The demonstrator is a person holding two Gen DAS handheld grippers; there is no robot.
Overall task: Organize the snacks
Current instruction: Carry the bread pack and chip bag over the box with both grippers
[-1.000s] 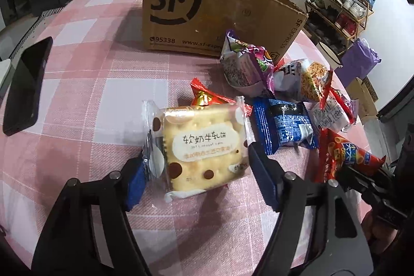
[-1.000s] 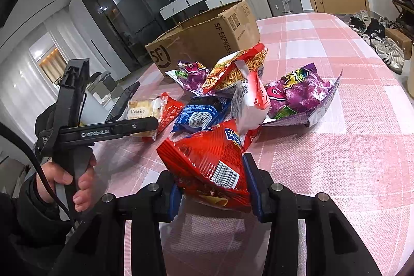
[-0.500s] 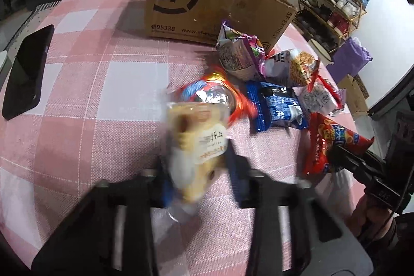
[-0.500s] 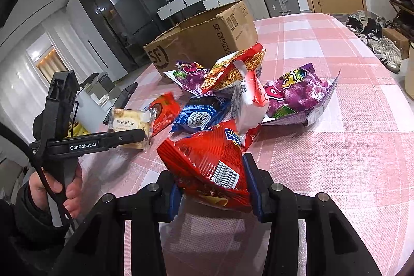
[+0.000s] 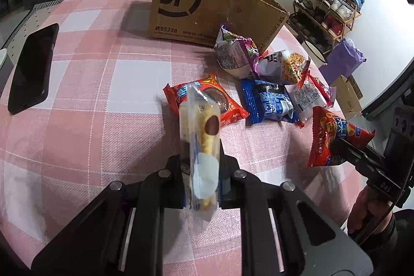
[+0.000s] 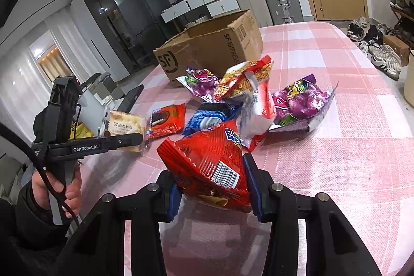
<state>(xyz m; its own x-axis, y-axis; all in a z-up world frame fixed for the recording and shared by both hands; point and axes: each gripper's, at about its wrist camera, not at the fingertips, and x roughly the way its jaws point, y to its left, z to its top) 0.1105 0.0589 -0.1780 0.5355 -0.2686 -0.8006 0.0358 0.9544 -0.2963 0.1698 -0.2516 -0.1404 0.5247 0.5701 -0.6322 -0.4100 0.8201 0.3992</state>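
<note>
While the left tool (image 5: 200,173) pinches an edge-on cracker packet (image 5: 200,136), the right tool (image 6: 212,189) clamps a crinkled red bag (image 6: 207,162).

A cardboard box (image 5: 217,9) stands at the far side of the worktop (image 5: 85,84), with a phone (image 5: 33,69) lying well apart to its left. In front of the box, a cluster of snack packets (image 5: 269,84) lies on the worktop. The left tongs (image 5: 201,177) hold a biscuit packet (image 5: 201,126) above the near edge; the right tongs (image 6: 212,190) hold a crisp bag (image 6: 209,159) before the cluster
</note>
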